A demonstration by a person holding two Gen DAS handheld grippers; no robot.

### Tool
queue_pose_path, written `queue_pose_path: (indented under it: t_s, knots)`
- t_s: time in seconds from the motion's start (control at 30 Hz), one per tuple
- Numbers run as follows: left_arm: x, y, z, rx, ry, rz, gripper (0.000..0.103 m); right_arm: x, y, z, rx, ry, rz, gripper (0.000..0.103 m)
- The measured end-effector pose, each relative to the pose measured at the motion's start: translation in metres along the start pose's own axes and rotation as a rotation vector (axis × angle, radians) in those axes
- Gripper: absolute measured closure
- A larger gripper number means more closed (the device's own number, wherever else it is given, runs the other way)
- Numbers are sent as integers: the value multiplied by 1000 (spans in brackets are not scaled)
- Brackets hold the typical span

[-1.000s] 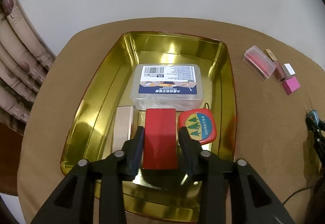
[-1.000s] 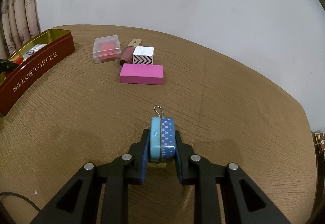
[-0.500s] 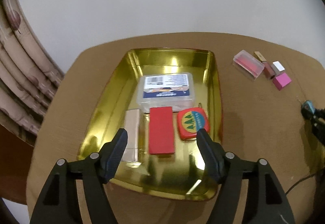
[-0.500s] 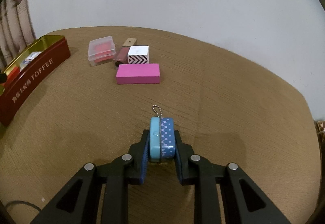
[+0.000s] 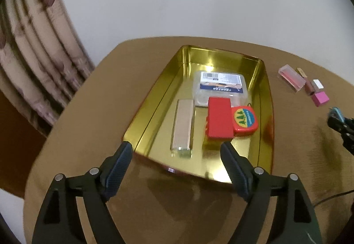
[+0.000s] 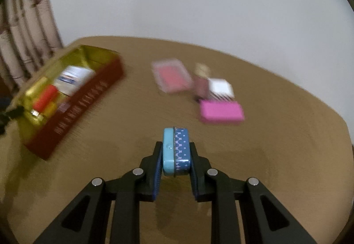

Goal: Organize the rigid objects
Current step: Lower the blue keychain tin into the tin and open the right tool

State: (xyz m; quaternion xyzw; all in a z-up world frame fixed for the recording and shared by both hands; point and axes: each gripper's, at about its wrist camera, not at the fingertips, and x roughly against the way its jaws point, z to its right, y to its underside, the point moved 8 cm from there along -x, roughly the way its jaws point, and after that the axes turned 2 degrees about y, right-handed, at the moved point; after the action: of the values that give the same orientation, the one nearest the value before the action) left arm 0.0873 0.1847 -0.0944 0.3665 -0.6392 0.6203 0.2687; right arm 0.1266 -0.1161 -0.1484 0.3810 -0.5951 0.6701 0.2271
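Observation:
A gold-lined red tin (image 5: 154, 98) (image 6: 88, 100) holds a red block (image 5: 219, 118), a round red tape measure (image 5: 245, 120), a beige ribbed bar (image 5: 182, 126) and a clear labelled box (image 5: 221, 87). My left gripper (image 5: 177, 155) hangs above the tin's near edge, its jaws still opening with nothing between them. My right gripper (image 6: 174, 155) is shut on a small blue tin (image 6: 176, 151), lifted off the table. It also shows at the right edge of the left wrist view, as the right gripper (image 5: 340, 124).
On the brown round table (image 6: 287, 155) lie a clear box with red contents (image 6: 171, 75), a brown lipstick (image 6: 201, 84), a white cube with chevrons (image 6: 221, 88) and a pink block (image 6: 221, 111). Curtains (image 5: 33, 67) hang at the left. A cable (image 5: 331, 197) runs at the right.
My left gripper let go of the red block, opened wide and drew back from the tin. My right gripper lifted the blue tin and swung left, bringing the tin more into view.

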Motion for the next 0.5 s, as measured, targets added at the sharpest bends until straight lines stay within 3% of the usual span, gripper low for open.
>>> queue_pose_path:
  t_s: [0.13,0.33,0.5]
  knots:
    - [6,1,-13,35,-20,35,20,12,-22,-50,91,-61,28,82]
    - [1,6,-37,100,-52,15,19,25,-41,-115,179,-134,42,82]
    - [-2,7,-43,93,-65,3,18,22,-51,-159,252,-139,30,81]
